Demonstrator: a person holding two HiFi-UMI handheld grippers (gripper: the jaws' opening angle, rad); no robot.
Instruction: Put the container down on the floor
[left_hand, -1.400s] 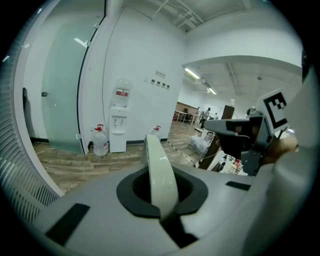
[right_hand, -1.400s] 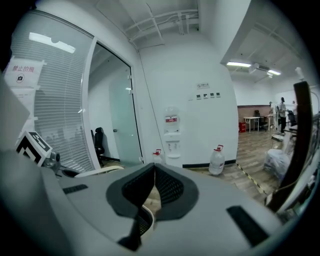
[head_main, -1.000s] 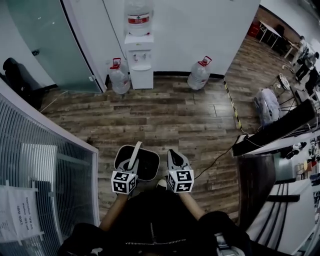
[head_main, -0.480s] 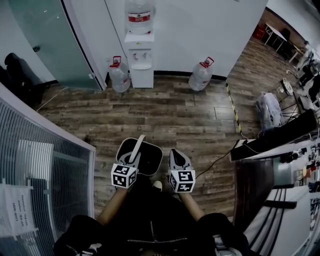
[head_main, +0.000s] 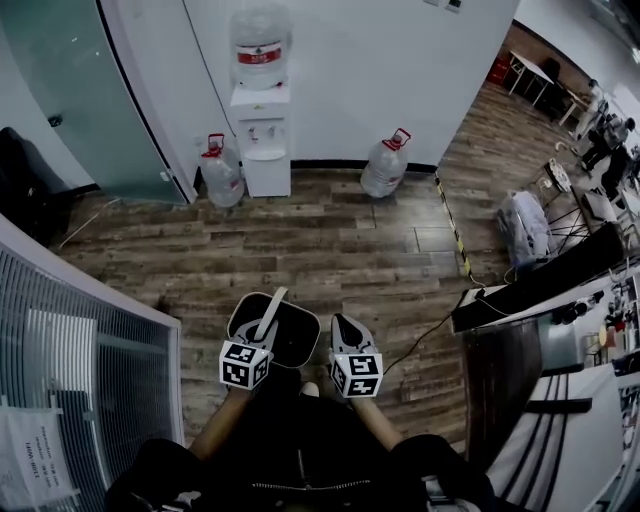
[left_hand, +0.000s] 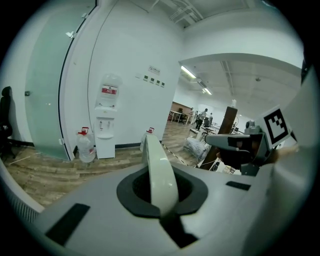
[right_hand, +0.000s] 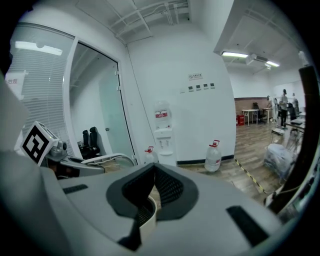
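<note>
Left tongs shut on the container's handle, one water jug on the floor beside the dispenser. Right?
Not quite. Two water jugs stand on the floor, one on each side of the dispenser, as the head view shows. The rest holds: the left tongs are shut on the handle of the container.

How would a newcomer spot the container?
From the white water dispenser on the far wall, come down the wood floor to the person. The container is the round-cornered bin, dark inside, held by left claw and right claw; unlike the sealed water jugs, it is open-topped with a pale handle.
</note>
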